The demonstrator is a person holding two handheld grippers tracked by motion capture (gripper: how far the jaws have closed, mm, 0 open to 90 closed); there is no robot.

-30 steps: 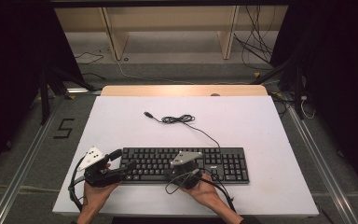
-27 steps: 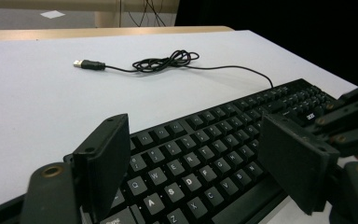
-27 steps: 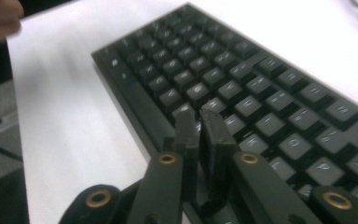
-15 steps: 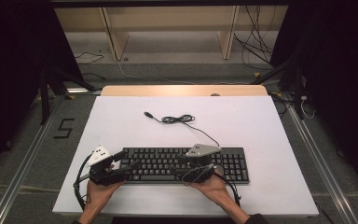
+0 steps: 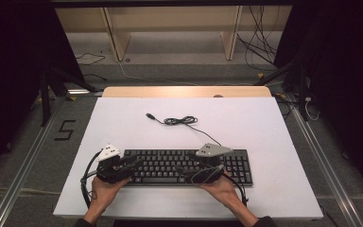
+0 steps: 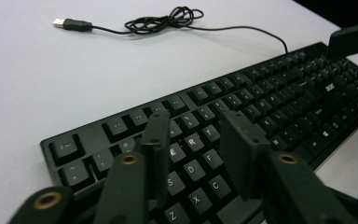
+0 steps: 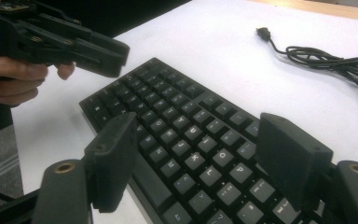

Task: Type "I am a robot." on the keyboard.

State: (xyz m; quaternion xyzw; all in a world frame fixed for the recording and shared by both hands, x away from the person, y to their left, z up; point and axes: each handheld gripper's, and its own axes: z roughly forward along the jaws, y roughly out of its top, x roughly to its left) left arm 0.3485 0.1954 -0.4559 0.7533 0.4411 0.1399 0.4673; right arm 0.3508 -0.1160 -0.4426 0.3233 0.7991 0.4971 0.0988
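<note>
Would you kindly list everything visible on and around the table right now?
keyboard: one, black, near edge of the table, under both grippers
cable: one, black, loosely coiled behind the keyboard, USB plug lying free
table: one, white top with a wooden strip at the far edge
wooden shelf frame: one, pale, beyond the table
left gripper: one, black, jaws apart over the left-hand keys, nothing between them
right gripper: one, black, jaws wide over the keys, holding nothing
hands: two, one on each gripper

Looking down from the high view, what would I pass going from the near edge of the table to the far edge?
The person's hands holding the two tools → black keyboard → coiled cable with its plug → bare white tabletop → wooden strip along the far edge.
</note>
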